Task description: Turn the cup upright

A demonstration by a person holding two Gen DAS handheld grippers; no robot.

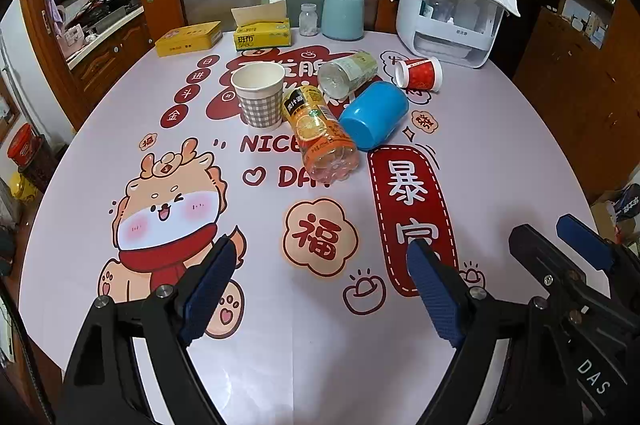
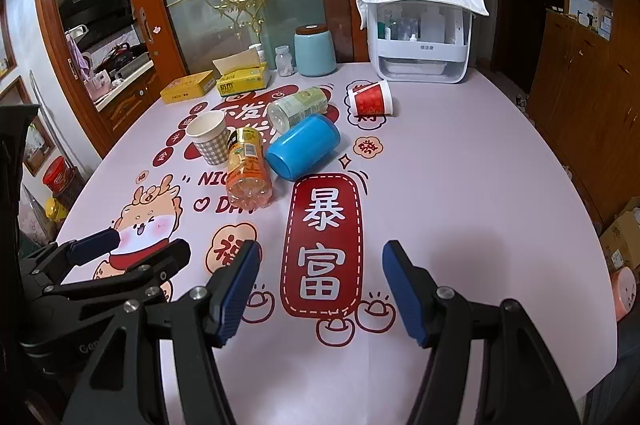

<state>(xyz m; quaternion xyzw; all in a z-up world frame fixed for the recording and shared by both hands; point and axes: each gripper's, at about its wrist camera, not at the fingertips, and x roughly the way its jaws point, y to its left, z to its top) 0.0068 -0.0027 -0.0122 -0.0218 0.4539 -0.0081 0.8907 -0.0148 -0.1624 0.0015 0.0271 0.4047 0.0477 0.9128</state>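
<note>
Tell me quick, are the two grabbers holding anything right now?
Left gripper: open, holding nothing, above the table.
Right gripper: open, holding nothing.

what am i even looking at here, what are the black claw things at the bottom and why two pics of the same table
There is no robot here: a person holds a two-finger gripper in each hand, and each carries a fisheye camera looking along its fingers. One picture is from the left gripper, the other from the right gripper. Both are open and hold nothing.

On the table, covered with a cartoon-printed cloth, a blue cup and a red paper cup lie on their sides. A checked paper cup already stands upright. Two bottles lie between them: an orange juice bottle and a clear bottle. The job is standing a tipped cup upright.
</note>
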